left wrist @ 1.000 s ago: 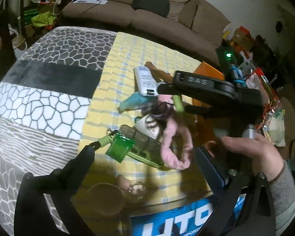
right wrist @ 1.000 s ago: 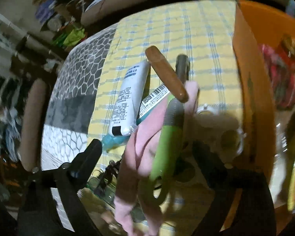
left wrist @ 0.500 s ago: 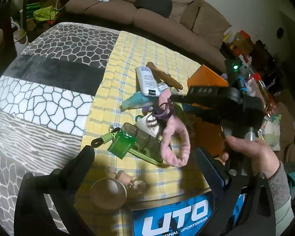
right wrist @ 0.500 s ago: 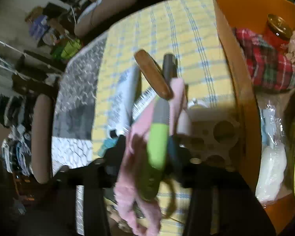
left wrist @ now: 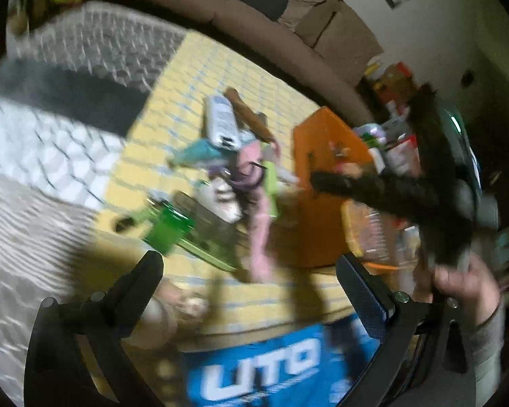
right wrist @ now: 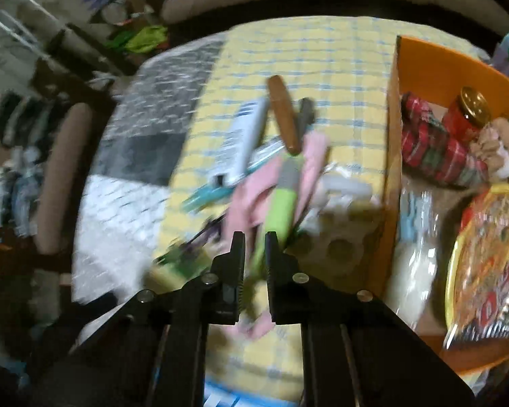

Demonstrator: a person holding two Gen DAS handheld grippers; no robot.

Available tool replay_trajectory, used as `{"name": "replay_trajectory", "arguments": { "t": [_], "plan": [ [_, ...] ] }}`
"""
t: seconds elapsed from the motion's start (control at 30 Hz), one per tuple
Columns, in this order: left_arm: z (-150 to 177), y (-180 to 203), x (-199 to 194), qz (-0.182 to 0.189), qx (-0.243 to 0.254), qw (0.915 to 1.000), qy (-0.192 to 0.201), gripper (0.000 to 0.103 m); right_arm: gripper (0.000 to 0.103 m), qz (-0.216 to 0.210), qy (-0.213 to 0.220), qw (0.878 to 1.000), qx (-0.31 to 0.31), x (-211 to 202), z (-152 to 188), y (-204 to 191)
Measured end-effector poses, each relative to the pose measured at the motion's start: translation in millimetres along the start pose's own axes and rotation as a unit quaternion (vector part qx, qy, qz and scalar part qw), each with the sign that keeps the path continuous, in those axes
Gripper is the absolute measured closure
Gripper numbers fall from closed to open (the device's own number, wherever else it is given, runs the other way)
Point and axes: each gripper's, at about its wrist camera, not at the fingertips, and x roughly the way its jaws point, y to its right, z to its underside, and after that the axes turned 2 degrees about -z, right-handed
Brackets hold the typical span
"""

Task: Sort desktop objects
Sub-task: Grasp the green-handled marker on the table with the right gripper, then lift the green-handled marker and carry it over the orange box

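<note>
A pile of small objects lies on the yellow checked cloth: a white tube, a brown wooden stick, a pink cloth band and a green-and-grey tool. My right gripper is shut on the green-and-grey tool's lower end. It shows in the left wrist view beside the orange box. My left gripper is open and empty above the table's near edge. A green clear case lies just beyond it.
The orange box at the right holds a plaid pouch, a red jar with a gold lid, plastic bags and snack packets. A blue UTO label lies at the near edge. A brown sofa stands behind.
My right gripper has closed from wide open onto the green-and-grey tool and drawn back toward the orange box. My left gripper stays open and has shifted slightly; both views are motion-blurred.
</note>
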Motion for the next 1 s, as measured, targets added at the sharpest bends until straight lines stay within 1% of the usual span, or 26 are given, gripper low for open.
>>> {"name": "replay_trajectory", "arguments": {
  "t": [0.03,0.07,0.1,0.13,0.2,0.27,0.33,0.4,0.5,0.53,0.57,0.67,0.7,0.77,0.8,0.87,0.93,1.0],
  "plan": [
    [0,-9,4,0.033,-0.028,0.999,-0.011,0.0,0.092,0.008,-0.006,1.0,-0.008,-4,7,-2],
    [2,-15,7,0.047,-0.049,0.9975,-0.017,0.0,0.092,0.017,-0.008,1.0,-0.011,-6,12,-3],
    [3,-19,8,0.048,-0.059,0.9969,-0.019,0.0,0.091,0.015,-0.007,1.0,-0.006,-6,16,-2],
    [4,-20,6,0.038,-0.061,0.9973,-0.013,0.0,0.088,0.013,0.001,1.0,0.005,-5,18,0],
    [4,-18,0,0.023,-0.055,0.9982,0.0,0.0,0.085,0.028,0.018,0.999,0.021,0,15,2],
    [5,-14,-6,0.028,-0.048,0.9984,0.008,0.0,0.078,0.05,0.025,0.998,0.016,15,6,0],
    [4,-10,-11,0.024,-0.041,0.9988,0.013,0.0,0.075,0.076,0.024,0.996,0.031,36,-5,5],
    [3,-9,-13,0.01,-0.035,0.9992,0.017,0.0,0.075,0.097,0.022,0.993,0.056,56,-14,15],
    [-1,-13,-13,-0.002,-0.033,0.9993,0.019,0.0,0.074,0.102,0.009,0.992,0.075,81,-22,25],
    [-3,-14,-13,0.0,-0.034,0.9993,0.018,0.0,0.075,0.099,0.007,0.993,0.07,86,-22,25],
    [-4,-16,-13,0.001,-0.035,0.9992,0.017,0.0,0.081,0.101,0.005,0.993,0.058,88,-22,25],
    [-6,-18,-11,0.009,-0.041,0.999,0.013,0.0,0.082,0.117,0.015,0.993,0.017,79,-19,16],
    [-5,-18,-11,0.012,-0.042,0.999,0.012,0.0,0.083,0.113,0.021,0.993,0.016,70,-17,16],
    [-4,-19,-9,0.02,-0.046,0.9987,0.008,0.0,0.085,0.085,0.025,0.996,0.02,48,-10,19],
    [-3,-18,-7,0.026,-0.049,0.9985,0.005,0.0,0.087,0.068,0.029,0.997,0.023,36,-4,19],
    [0,-18,-2,0.051,-0.058,0.997,-0.005,0.0,0.087,0.023,0.021,0.999,0.024,14,11,18],
    [5,-17,8,0.071,-0.065,0.995,-0.023,0.0,0.087,-0.016,0.01,1.0,0.021,-4,34,16],
    [14,-15,23,0.096,-0.08,0.9908,-0.052,0.0,0.087,-0.033,0.006,0.999,0.018,-18,61,16]
  ]
}}
